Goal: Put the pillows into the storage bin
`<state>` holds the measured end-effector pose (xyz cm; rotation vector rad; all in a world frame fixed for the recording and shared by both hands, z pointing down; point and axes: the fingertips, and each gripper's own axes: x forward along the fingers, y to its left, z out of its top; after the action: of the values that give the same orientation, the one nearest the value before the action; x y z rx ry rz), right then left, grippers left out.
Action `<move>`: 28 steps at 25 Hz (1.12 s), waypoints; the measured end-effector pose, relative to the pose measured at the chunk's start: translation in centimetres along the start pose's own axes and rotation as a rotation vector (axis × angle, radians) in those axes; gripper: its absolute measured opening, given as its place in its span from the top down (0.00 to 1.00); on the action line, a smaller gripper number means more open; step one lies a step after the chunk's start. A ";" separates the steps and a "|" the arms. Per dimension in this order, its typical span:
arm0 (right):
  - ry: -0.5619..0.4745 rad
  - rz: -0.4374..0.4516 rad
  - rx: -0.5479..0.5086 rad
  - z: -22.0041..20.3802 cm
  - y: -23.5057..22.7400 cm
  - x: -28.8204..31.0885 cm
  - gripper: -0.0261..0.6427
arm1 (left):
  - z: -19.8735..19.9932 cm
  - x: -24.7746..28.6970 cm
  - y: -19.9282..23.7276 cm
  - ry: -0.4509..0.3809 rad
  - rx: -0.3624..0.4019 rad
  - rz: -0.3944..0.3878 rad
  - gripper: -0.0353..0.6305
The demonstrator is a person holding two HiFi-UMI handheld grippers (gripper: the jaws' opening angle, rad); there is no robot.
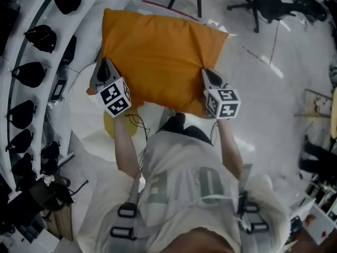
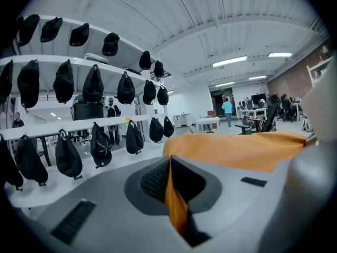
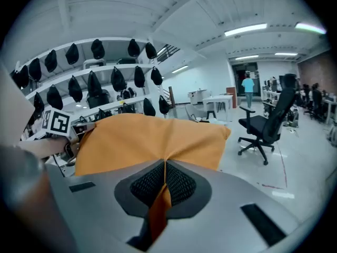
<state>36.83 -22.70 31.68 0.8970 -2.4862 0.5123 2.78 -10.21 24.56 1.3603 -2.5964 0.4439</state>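
A plump orange fabric pillow (image 1: 158, 57) is held up off the floor just to the right of the tall white rack (image 1: 15, 50) hung with black caps (image 1: 40, 37), in front of the person's chest. The left gripper (image 1: 105, 63) is clamped on the pillow's near corner on the rack's side, with orange cloth pinched between its closed jaws. The right gripper (image 1: 207, 74) is clamped on the near corner farther from the rack, a fold of the same cloth squeezed between its ribbed pads (image 3: 180, 183).

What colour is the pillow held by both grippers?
The pillow is plain orange, shown best in the head view.
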 end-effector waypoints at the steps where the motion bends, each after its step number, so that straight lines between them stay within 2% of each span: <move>1: 0.016 0.022 -0.024 1.0 0.2 1.9 0.94 | 0.9 1.9 0.6 -0.002 0.013 0.016 0.93; 6: 0.076 0.082 -0.117 4.9 1.1 7.4 0.94 | 4.8 7.9 2.9 -0.033 0.055 0.064 0.93; 10: 0.101 0.154 -0.182 7.7 -0.6 10.9 0.94 | 7.6 11.9 2.1 -0.046 0.082 0.106 0.93; 14: 0.133 0.230 -0.202 9.7 -3.5 16.4 0.94 | 10.0 17.5 0.3 -0.042 0.141 0.144 0.93; 24: 0.302 0.442 -0.212 14.5 -10.8 34.8 0.94 | 12.2 38.1 -4.0 0.036 0.251 0.208 0.93; 28: 0.363 0.454 -0.209 14.8 -11.7 41.6 0.94 | 10.3 45.7 -3.5 0.077 0.262 0.192 0.93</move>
<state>11.81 -59.08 43.31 0.1339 -2.3390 0.4939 -20.42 -50.80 28.80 1.1384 -2.6890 0.8750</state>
